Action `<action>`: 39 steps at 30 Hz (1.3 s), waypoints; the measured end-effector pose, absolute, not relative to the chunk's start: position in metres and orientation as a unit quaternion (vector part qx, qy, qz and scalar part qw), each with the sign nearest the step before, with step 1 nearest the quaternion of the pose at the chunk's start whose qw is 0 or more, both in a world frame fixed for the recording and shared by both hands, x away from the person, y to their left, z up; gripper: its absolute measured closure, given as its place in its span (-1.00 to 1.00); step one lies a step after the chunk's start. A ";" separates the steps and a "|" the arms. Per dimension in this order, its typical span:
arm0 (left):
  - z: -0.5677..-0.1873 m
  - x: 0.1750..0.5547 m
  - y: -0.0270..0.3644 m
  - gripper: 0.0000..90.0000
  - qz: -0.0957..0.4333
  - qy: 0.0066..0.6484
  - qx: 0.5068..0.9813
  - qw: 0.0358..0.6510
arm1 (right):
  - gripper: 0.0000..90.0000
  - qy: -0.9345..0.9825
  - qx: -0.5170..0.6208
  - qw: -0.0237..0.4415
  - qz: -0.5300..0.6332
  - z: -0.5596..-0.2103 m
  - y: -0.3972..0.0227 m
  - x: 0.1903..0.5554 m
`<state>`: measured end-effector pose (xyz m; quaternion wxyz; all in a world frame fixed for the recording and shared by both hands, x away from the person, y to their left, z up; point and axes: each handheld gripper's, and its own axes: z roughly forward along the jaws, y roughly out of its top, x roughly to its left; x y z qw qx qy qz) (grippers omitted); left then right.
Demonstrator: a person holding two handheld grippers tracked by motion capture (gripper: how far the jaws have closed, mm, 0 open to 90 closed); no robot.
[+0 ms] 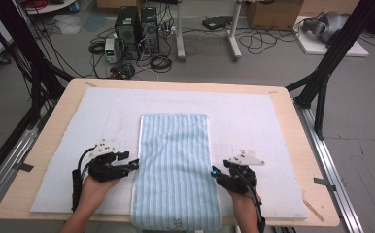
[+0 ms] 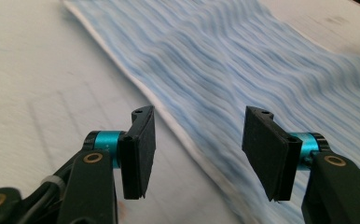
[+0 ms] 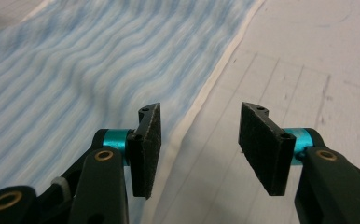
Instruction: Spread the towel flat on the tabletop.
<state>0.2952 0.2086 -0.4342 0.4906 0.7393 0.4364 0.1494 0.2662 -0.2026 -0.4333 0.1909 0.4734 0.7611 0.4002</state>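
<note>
Both grippers [image 1: 133, 164] [image 1: 214, 171] open, empty, astride towel [image 1: 175, 160] edges.

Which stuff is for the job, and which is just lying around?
For the job:
towel
left gripper, open
right gripper, open
white mat

Lying around:
computers
cables
boxes

The towel [image 1: 175, 170] shows pale blue and white stripes running lengthwise, edged with a plain white hem; under it the mat [image 1: 253, 116] is off-white, faintly pencilled with grey grid lines; the table [image 1: 292, 126] rims it in light wood; at 8 and 4 o'clock, the left gripper [image 1: 136, 163] and right gripper [image 1: 213, 171] are black with turquoise collars and brass rivets.
</note>
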 end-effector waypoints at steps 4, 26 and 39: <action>-0.436 0.302 0.215 0.00 0.159 0.456 0.719 0.500 | 0.29 0.774 0.476 0.175 0.380 -0.440 -0.191 0.291; -0.422 0.389 0.206 -0.07 0.158 0.453 0.736 0.478 | -0.08 0.769 0.466 0.204 0.388 -0.435 -0.209 0.290; -0.439 0.452 0.173 0.19 0.172 0.460 0.764 0.417 | -0.23 0.763 0.478 0.217 0.378 -0.419 -0.210 0.350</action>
